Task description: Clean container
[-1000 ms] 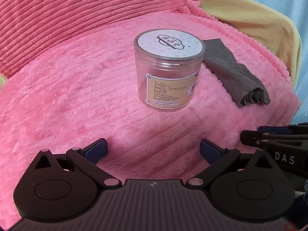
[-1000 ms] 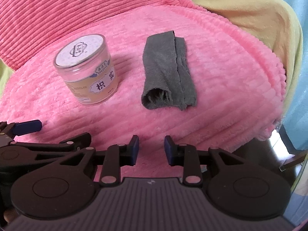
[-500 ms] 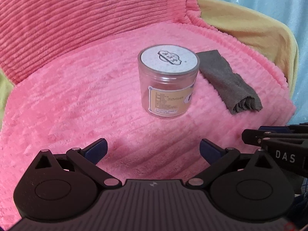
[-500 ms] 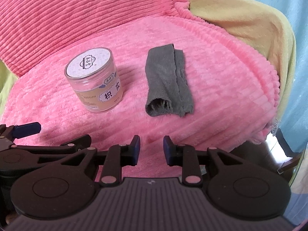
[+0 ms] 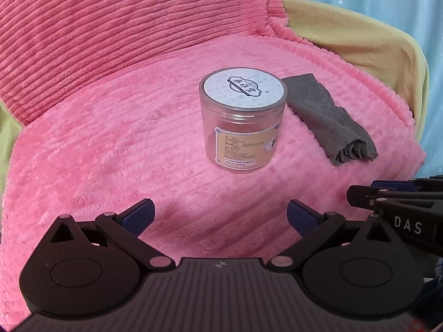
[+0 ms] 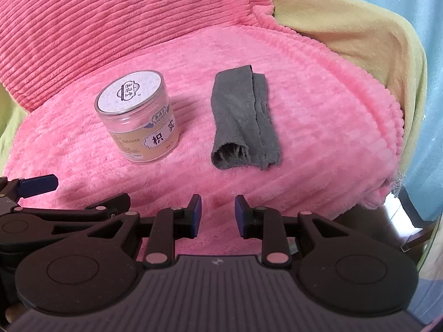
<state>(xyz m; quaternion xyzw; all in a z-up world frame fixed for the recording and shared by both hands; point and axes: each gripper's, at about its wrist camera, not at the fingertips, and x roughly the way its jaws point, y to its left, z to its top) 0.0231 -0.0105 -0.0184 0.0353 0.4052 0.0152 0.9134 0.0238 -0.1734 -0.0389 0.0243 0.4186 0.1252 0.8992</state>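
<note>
A clear container [image 5: 243, 120] with a white printed lid stands upright on the pink ribbed blanket [image 5: 110, 144]. A folded grey cloth [image 6: 243, 121] lies just to its right; whether the two touch is hard to tell. The left gripper [image 5: 220, 215] hovers near the container with fingers spread wide and empty. The right gripper [image 6: 216, 215], on the near side of the cloth, has its fingers narrowly parted, holding nothing.
</note>
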